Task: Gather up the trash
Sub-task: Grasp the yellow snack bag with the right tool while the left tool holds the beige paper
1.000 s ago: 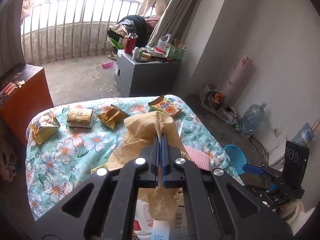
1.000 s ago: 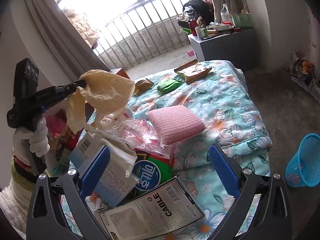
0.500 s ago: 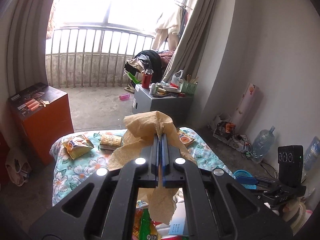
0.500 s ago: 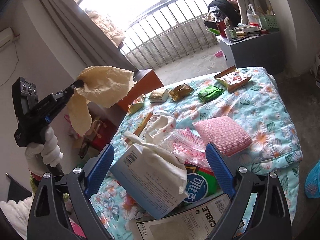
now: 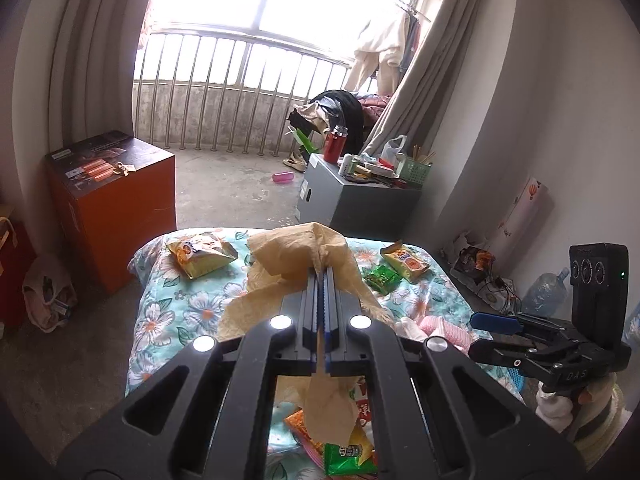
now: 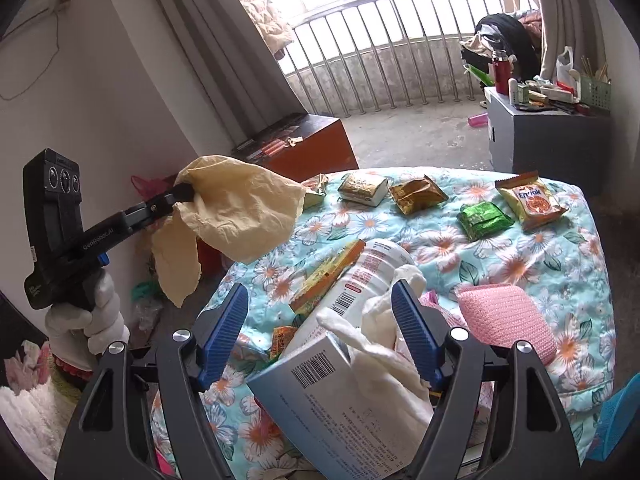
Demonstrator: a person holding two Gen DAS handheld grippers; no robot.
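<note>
My left gripper (image 5: 323, 276) is shut on a crumpled tan paper bag (image 5: 296, 264) and holds it in the air left of the table; the right wrist view shows the gripper (image 6: 184, 192) and the bag (image 6: 240, 216) too. My right gripper (image 6: 320, 300) is open and empty, low over a pile of trash: a white bottle (image 6: 360, 276), a blue-grey box (image 6: 340, 408) and white cloth (image 6: 384, 336). It also shows in the left wrist view (image 5: 492, 320). Snack packets lie on the floral cloth (image 6: 520, 264): green (image 6: 484, 220), orange-yellow (image 6: 532, 200), gold (image 6: 416, 194).
A pink sponge (image 6: 504, 320) lies at the table's right. An orange cabinet (image 5: 116, 204) stands to the left, a grey cabinet (image 5: 352, 200) with clutter behind. A blue basket (image 6: 620, 420) sits on the floor at right. A water jug (image 5: 544, 292) stands by the wall.
My left gripper has lifted the paper bag up and away to the left of the table. My right gripper has narrowed its opening and moved in over the bottle and box.
</note>
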